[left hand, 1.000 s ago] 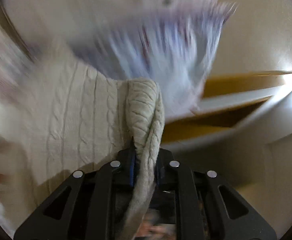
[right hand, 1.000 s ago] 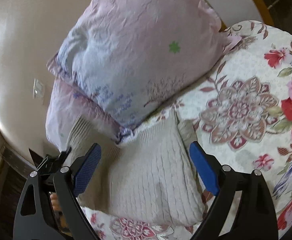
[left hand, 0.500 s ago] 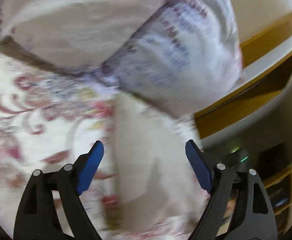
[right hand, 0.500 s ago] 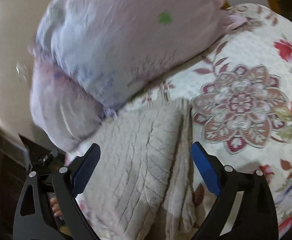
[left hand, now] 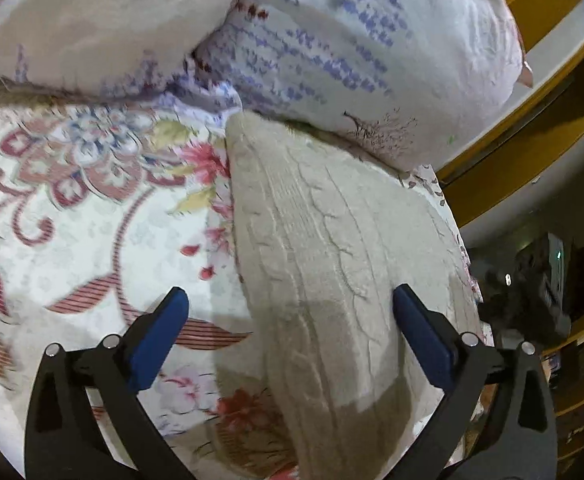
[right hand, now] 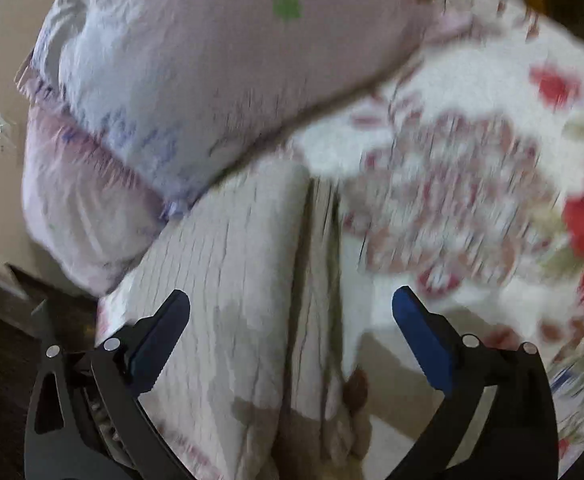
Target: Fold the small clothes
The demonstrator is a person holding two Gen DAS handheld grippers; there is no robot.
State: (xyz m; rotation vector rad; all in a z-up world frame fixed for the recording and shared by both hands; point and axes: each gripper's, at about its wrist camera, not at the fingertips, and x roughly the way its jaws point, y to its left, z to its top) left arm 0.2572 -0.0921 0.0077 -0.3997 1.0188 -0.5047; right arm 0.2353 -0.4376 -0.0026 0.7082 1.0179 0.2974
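Note:
A cream cable-knit sweater lies folded on the floral bedspread, its far end against the pillows. My left gripper is open and empty, hovering over the sweater's near left part. In the right wrist view the same sweater lies folded, with stacked edges along its right side. My right gripper is open and empty above it. This view is blurred.
Two pale printed pillows lean at the head of the bed, also in the right wrist view. A yellow wooden bed frame and dark clutter lie past the bed's right edge.
My left gripper let go of the sweater and opened, and now looks down on it. The right gripper stayed open and moved closer over the sweater.

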